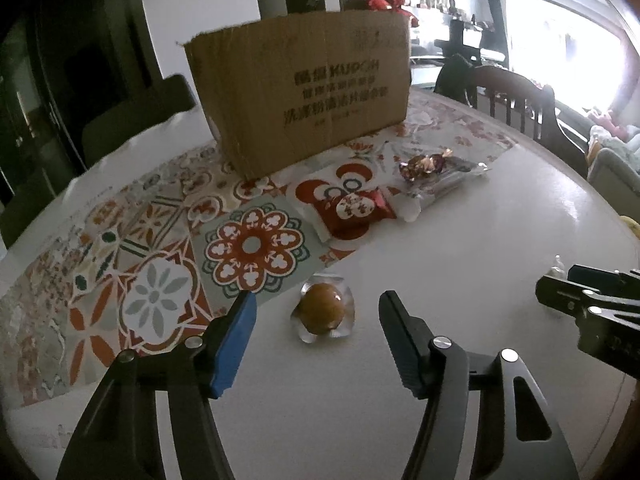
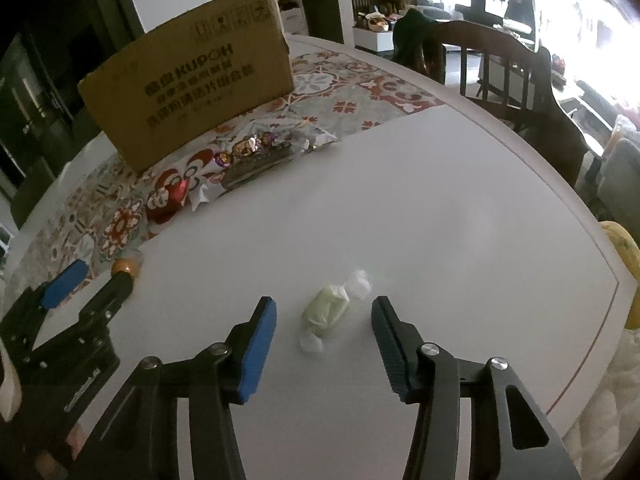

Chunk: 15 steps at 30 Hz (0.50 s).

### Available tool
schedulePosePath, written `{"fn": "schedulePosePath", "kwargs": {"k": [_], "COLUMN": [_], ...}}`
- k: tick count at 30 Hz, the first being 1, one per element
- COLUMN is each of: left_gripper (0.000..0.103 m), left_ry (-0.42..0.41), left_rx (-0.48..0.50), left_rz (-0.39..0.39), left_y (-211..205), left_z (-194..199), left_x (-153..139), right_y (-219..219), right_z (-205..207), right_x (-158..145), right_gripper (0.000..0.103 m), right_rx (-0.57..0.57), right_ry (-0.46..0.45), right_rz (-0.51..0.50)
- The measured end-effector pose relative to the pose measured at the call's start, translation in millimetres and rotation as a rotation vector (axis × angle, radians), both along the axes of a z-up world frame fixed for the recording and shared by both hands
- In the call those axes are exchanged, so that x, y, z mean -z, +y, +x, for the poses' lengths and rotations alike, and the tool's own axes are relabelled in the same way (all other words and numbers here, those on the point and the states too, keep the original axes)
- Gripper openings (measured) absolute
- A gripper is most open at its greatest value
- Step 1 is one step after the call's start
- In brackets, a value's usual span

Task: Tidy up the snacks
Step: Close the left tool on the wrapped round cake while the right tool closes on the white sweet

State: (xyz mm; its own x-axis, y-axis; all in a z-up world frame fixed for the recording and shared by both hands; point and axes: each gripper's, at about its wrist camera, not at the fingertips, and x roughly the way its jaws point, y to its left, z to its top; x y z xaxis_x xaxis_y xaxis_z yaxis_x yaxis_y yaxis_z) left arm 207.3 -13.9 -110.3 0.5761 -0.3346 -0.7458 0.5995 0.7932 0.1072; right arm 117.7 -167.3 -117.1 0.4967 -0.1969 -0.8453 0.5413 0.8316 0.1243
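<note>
A round brown snack in a clear wrapper (image 1: 324, 313) lies on the white table between the fingers of my left gripper (image 1: 318, 304), whose pads stand apart from it on both sides. A pale green candy with twisted white ends (image 2: 326, 308) lies between the fingers of my right gripper (image 2: 324, 310), also untouched. Further back, a red packet (image 1: 352, 210), a foil-wrapped sweet (image 1: 424, 165) and a clear packet (image 1: 452, 178) lie before a brown cardboard box (image 1: 304, 92). The left gripper (image 2: 96, 280) shows at the left of the right wrist view.
A patterned mat (image 1: 160, 240) covers the left and back of the round table (image 2: 440, 208). Dark wooden chairs (image 2: 508, 76) stand at the far right edge. Something yellow (image 2: 624, 256) sits past the table's right rim. The right gripper (image 1: 592, 304) shows at the left wrist view's right edge.
</note>
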Motion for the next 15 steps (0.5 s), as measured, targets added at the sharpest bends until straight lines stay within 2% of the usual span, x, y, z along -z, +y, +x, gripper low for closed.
{"fn": "schedulePosePath", "kwargs": {"k": [6,10,13,15], "left_gripper": [0.058,0.049,0.035,0.035], "left_ry": [0.053,0.07,0.075,0.069], "left_rx": [-0.011,-0.013,-0.012,-0.011], "left_rz": [-0.015,-0.032,-0.041,-0.036], "left_y": [0.2,0.0,0.4,-0.7], "left_z": [9.0,11.6,12.1,10.7], "left_x": [9.7,10.8,10.8,10.4], "right_y": [2.7,3.7,4.0,4.2], "right_z": [5.3,7.8,9.9,11.6], "right_x": [1.5,2.4,2.7,2.8], "right_gripper": [0.041,0.036,0.027,0.021], "right_rx": [-0.015,-0.025,-0.039,-0.061], "right_ry": [0.013,0.017,0.016,0.011], "right_rz": [-0.025,-0.043,-0.058,-0.058]}}
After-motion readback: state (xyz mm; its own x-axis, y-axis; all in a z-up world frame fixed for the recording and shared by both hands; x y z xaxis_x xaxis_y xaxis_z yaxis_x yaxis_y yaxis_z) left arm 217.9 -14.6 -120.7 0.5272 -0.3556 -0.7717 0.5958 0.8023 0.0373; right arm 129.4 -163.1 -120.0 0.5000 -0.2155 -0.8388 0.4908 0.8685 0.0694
